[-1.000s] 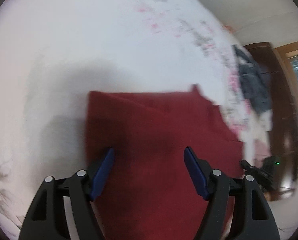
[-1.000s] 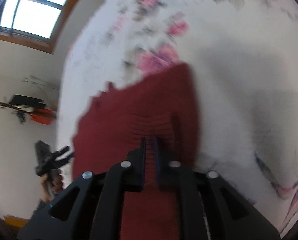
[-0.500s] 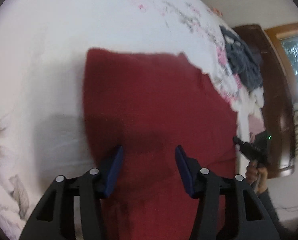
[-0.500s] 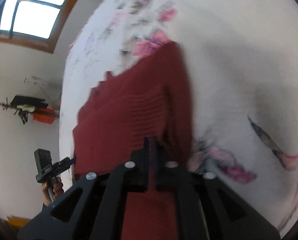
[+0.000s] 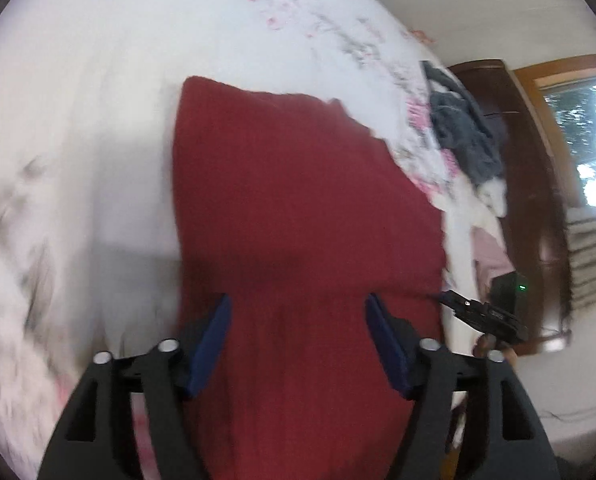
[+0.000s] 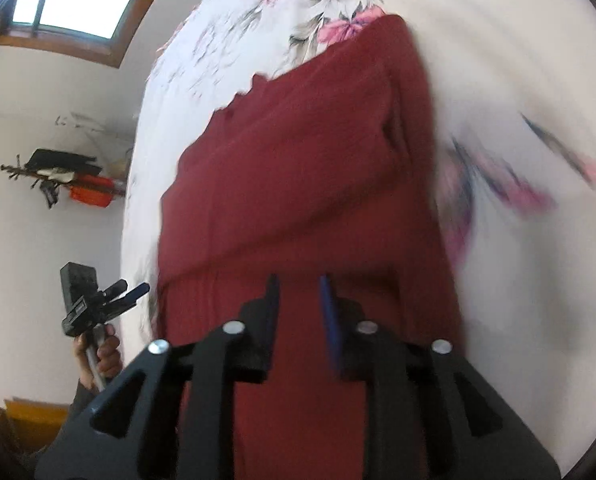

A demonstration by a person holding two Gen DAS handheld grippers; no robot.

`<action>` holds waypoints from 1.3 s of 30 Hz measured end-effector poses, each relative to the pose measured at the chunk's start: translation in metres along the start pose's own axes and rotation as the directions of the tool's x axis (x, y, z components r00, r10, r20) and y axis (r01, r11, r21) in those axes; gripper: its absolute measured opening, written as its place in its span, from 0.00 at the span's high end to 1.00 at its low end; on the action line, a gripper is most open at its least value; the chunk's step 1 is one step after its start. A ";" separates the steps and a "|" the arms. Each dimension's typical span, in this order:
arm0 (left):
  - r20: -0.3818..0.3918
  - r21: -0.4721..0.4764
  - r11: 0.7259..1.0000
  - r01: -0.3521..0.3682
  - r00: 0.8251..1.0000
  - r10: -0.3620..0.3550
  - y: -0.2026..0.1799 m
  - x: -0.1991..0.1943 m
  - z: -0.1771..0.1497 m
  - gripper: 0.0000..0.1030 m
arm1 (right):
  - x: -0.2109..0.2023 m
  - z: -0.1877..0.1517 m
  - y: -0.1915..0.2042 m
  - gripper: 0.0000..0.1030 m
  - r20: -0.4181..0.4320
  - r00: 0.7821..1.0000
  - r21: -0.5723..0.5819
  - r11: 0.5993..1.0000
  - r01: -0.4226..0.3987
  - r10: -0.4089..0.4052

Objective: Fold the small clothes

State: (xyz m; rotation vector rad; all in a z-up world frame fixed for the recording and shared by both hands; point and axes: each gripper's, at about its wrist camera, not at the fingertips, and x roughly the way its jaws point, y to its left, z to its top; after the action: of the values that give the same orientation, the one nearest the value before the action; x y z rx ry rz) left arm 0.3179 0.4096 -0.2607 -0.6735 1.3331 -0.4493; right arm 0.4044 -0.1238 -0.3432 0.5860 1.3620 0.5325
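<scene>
Here we see the red garment (image 5: 298, 208) flat on the floral sheet (image 5: 98, 60). Left gripper (image 5: 298, 316) gapes wide above it; right gripper (image 6: 298, 292) parted narrowly, gripping nothing.

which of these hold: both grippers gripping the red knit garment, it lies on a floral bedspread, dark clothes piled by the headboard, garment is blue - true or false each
1. Both grippers grip the dark red knit garment. False: the left gripper and the right gripper both stand open over it.
2. It lies on a white floral bedspread. True.
3. A pile of dark grey clothes sits by the brown wooden headboard. True.
4. The garment is blue. False: it is dark red.
</scene>
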 end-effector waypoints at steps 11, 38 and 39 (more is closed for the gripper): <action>-0.081 -0.128 0.991 -0.026 0.997 0.016 0.063 -0.079 -0.193 0.28 | -0.087 -0.189 -0.074 0.59 -0.167 0.984 0.140 0.986 0.089 -0.065; -0.208 -0.213 0.977 -0.012 0.978 -0.033 0.054 -0.039 -0.288 0.28 | -0.058 -0.271 -0.053 0.54 -0.161 0.987 0.226 0.974 0.034 0.002; -0.219 -0.219 0.975 -0.021 0.975 -0.028 0.058 -0.038 -0.290 0.28 | -0.059 -0.272 -0.054 0.54 -0.162 0.987 0.226 0.973 0.039 -0.002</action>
State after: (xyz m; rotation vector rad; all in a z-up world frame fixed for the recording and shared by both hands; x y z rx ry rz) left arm 0.0222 0.4222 -0.2986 -0.8276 1.6093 -0.3908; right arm 0.1277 -0.1817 -0.3657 0.7276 1.5943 0.4153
